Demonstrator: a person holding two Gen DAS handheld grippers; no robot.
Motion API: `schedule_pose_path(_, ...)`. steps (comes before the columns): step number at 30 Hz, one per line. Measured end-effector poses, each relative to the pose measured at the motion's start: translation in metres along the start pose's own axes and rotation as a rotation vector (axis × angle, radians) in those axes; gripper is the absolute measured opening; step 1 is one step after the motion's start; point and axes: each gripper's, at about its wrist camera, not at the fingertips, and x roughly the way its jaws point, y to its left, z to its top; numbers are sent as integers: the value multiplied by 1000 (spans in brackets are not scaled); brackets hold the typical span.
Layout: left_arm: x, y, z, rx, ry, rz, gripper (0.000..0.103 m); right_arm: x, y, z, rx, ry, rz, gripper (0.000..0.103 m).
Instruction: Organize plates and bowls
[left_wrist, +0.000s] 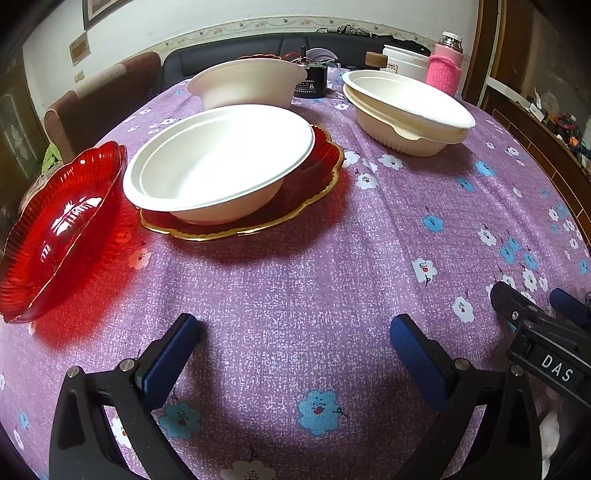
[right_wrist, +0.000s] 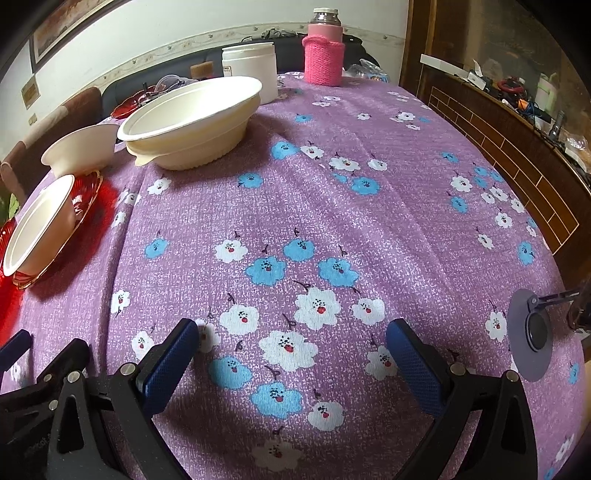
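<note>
In the left wrist view a white bowl (left_wrist: 218, 162) sits on a red gold-rimmed plate (left_wrist: 314, 184). A red ribbed glass bowl (left_wrist: 59, 236) stands at its left. A second white bowl (left_wrist: 247, 83) stands behind. Two stacked cream bowls (left_wrist: 406, 110) stand at the back right. My left gripper (left_wrist: 295, 328) is open and empty over the cloth near the front. My right gripper (right_wrist: 291, 332) is open and empty, also over bare cloth; its tips show at the left view's right edge (left_wrist: 532, 306). The stacked cream bowls (right_wrist: 192, 122) and the bowl on the red plate (right_wrist: 40, 225) lie to its far left.
A purple flowered tablecloth (right_wrist: 332, 206) covers the table. A white jar (right_wrist: 255, 66) and a pink knit-covered bottle (right_wrist: 324, 55) stand at the far edge. A dark round appliance (left_wrist: 314, 79) sits behind the bowls. Chairs stand at the left, a wooden sideboard (right_wrist: 509, 147) at the right.
</note>
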Motion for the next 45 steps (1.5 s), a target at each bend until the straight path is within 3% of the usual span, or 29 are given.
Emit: schedule_pose_path(45, -2, -3, -1, -9, -3, 6, 103, 0, -1, 0, 2, -4, 1, 102)
